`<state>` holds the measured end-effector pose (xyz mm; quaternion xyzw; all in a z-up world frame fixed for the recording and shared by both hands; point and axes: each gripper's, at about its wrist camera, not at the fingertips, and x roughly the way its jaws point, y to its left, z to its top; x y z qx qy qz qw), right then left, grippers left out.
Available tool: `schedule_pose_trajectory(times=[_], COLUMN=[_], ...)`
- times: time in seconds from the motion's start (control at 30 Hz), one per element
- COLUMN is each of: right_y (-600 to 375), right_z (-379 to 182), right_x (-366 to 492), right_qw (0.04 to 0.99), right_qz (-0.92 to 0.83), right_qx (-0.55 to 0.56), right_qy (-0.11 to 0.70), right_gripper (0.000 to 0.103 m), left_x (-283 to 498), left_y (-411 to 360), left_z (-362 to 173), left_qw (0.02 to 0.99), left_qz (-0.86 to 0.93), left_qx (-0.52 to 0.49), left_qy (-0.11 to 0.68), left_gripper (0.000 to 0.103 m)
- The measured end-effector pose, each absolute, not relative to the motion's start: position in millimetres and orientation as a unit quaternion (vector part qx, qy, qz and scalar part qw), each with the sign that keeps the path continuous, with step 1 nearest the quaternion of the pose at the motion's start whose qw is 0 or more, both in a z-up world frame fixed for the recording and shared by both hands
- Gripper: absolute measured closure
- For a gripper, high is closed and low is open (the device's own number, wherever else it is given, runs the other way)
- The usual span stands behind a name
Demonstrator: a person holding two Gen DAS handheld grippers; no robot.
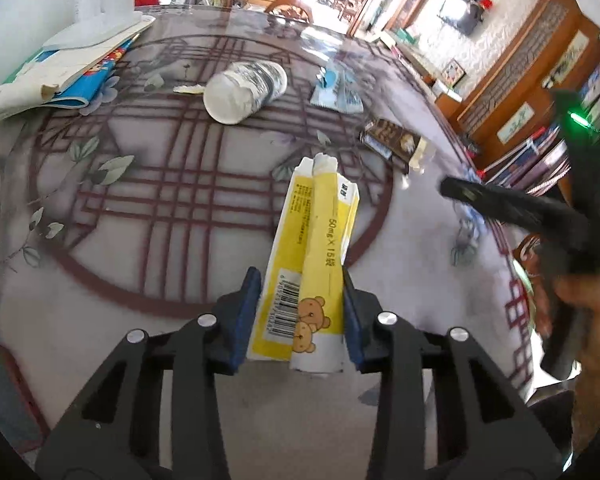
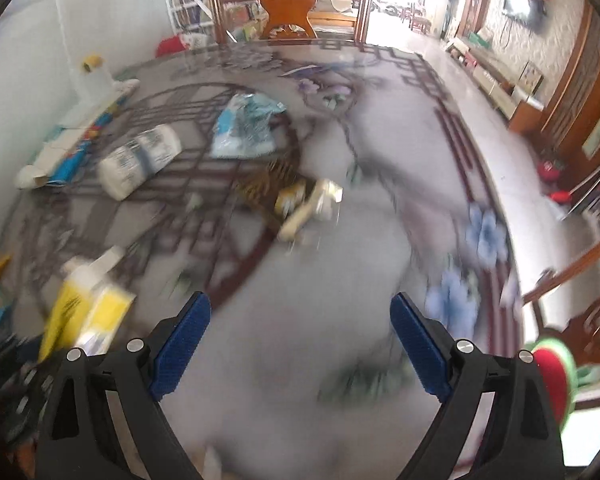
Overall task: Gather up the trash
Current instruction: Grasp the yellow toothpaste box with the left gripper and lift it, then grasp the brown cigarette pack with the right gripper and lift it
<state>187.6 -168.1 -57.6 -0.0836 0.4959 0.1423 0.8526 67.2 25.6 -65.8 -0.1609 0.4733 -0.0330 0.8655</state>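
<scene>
The left tool (image 1: pixel 302 316) is clenched on a flattened yellow medicine box (image 1: pixel 314 256), its blue pads pressing the 2 long edges near the bear-printed end, so the torn far end sticks out above the table (image 1: pixel 188 264). The box is thin printed card, crushed and creased; I judge it very light and limp enough to fold further, so a grip across the narrow width, as here, should hold it without slipping.

The right tool (image 2: pixel 300 344) hangs over bare tablecloth with its fingers wide apart and nothing between them.

Other rubbish lies on the table:
- A paper cup (image 1: pixel 244 90) on its side, white with grey print, a scrap of torn paper touching its rim. Likely light and easily crushed; best pinched at the stiffer rolled rim or across the wall.
- A pale blue plastic wrapper (image 2: pixel 246 130), crinkled and glossy, probably slippery and floppy; take it at a bunched fold.
- A dark brown snack wrapper (image 1: pixel 394 142), with cream scraps beside it, flat and thin, hard to lift except by a raised edge.

The table has a glossy clear cover over a cloth printed with maroon lattice and flowers, so flat pieces may slide on it. Booklets (image 1: pixel 80 76) lie stacked at its far left.
</scene>
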Motion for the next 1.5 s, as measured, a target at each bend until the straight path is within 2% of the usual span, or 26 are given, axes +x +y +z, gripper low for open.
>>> schedule_pose_trajectory(times=[0.13,0.47,0.5,0.57,0.6,0.63,1.0,1.5], right_y=[-143,-120,-117,-113,-111,-109,-120,-179], right_z=[-70,-90,-92,-95,-98,-101,-91,-53], right_x=[235,281,282,280,279,278,227,104], right_qw=[0.830,0.796,0.796,0.792,0.789,0.786,0.792,0.816], right_qz=[0.124,0.149,0.152,0.159,0.161,0.165,0.216,0.247], right_qx=[-0.159,-0.169,-0.174,-0.183,-0.189,-0.192,-0.134,-0.061], right_qy=[0.520,0.562,0.560,0.560,0.562,0.565,0.555,0.519], right_gripper=[0.015,0.015,0.018,0.031,0.046,0.047,0.048,0.048], left_x=[68,68,68,68,69,69,71,71], left_y=[32,32,32,34,35,35,35,30], left_z=[-68,-68,-68,-69,-70,-71,-75,-78], left_qw=[0.859,0.857,0.857,0.855,0.855,0.854,0.852,0.853], left_qz=[-0.029,-0.045,-0.045,-0.042,-0.041,-0.041,-0.035,-0.031], left_qx=[-0.179,-0.192,-0.193,-0.196,-0.197,-0.197,-0.195,-0.176], left_qy=[0.478,0.476,0.476,0.478,0.478,0.479,0.485,0.490], left_gripper=[0.066,0.066,0.066,0.065,0.065,0.065,0.065,0.065])
